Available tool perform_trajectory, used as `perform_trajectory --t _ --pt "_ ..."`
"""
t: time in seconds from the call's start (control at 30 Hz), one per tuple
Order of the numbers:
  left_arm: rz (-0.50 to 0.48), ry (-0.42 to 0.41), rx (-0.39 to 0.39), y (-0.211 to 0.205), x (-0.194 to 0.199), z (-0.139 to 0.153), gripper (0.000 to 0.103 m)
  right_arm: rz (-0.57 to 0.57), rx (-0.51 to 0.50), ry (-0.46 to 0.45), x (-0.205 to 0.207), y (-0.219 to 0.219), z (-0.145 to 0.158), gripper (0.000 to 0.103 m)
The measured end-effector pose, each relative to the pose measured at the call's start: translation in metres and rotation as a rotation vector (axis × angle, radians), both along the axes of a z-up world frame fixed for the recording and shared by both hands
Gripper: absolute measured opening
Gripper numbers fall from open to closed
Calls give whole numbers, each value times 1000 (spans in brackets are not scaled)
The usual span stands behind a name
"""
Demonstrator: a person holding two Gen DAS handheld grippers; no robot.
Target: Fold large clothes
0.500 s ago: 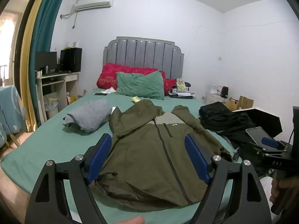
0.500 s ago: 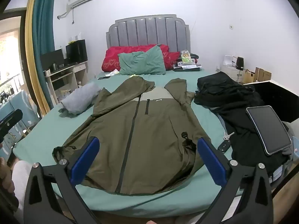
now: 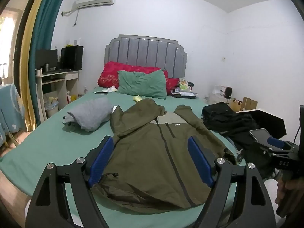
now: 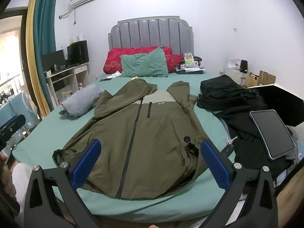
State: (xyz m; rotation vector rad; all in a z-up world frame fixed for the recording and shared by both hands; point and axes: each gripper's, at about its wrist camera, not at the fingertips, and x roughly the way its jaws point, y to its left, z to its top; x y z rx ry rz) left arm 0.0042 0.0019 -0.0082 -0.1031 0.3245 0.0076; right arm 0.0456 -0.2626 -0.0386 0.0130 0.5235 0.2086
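An olive green zip jacket (image 3: 152, 152) lies spread flat, front up, on the green bed sheet (image 3: 47, 148), hem toward me and hood toward the pillows. It also shows in the right wrist view (image 4: 144, 133). My left gripper (image 3: 151, 161) is open and empty, held above the jacket's lower part. My right gripper (image 4: 150, 163) is open and empty, held above the hem near the bed's foot edge. The right gripper's body also shows at the right edge of the left wrist view (image 3: 279, 152).
A rolled grey garment (image 4: 81, 100) lies left of the jacket. A pile of black clothes (image 4: 235, 102) with a tablet (image 4: 271, 133) and keys (image 4: 230, 140) lies on the right. Pillows (image 4: 144, 65) and clutter sit by the headboard. A desk (image 4: 64, 76) stands left of the bed.
Both grippers have shifted slightly forward over the jacket. The jacket has not moved and both grippers stay open.
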Motion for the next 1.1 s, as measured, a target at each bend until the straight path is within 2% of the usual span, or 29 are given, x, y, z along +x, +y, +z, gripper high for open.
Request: perform_trajectory --t 1.1 --pt "0 1 -9 5 1 -6 83 6 -3 16 1 2 -11 103"
